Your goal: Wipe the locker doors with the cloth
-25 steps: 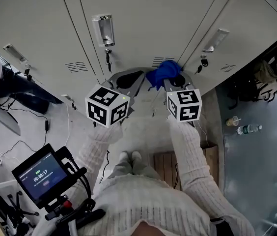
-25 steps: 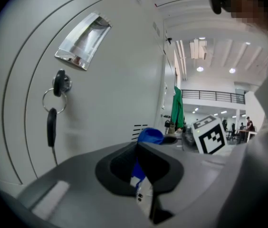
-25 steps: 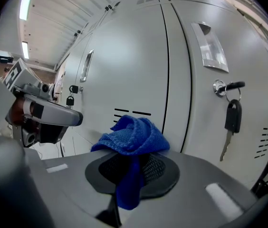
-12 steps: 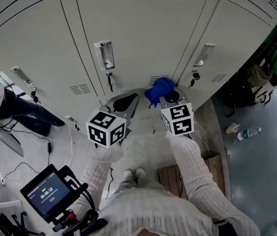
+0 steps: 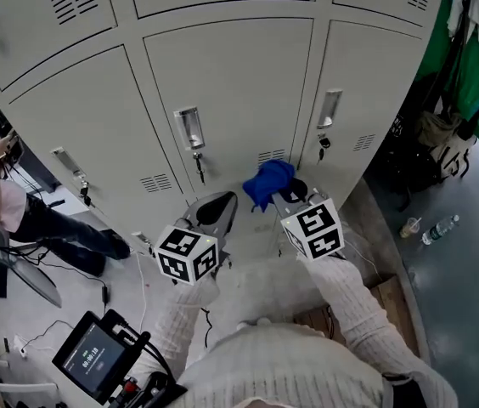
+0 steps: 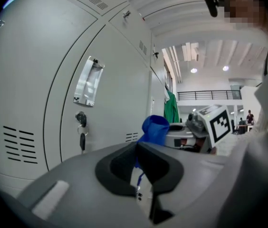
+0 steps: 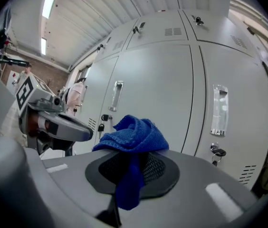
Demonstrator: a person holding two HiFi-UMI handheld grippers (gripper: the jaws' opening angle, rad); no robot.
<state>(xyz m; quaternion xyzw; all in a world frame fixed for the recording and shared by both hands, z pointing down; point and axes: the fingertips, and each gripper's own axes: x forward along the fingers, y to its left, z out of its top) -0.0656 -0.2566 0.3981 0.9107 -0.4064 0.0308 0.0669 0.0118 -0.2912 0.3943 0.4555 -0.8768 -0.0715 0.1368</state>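
Note:
A blue cloth (image 5: 268, 181) is bunched in my right gripper (image 5: 285, 195), which is shut on it a short way in front of the middle grey locker door (image 5: 231, 92). In the right gripper view the cloth (image 7: 135, 136) spills over the dark pads and one end hangs down between them. My left gripper (image 5: 216, 204) is held just to the left, shut with nothing in it. In the left gripper view its pads (image 6: 146, 163) meet, and the cloth (image 6: 155, 128) shows beyond them. Neither gripper touches a door.
The locker doors carry metal handles (image 5: 188, 128), hanging keys (image 5: 199, 168) and vent slots (image 5: 156, 182). Green clothes (image 5: 469, 66) hang at the right over bags. A bottle (image 5: 440, 228) and a cup (image 5: 408, 226) stand on the floor. A person (image 5: 19, 202) sits at the left.
The view has tilted up, so more of the lockers shows. Both grippers stay side by side before the middle door, the cloth still in the right one.

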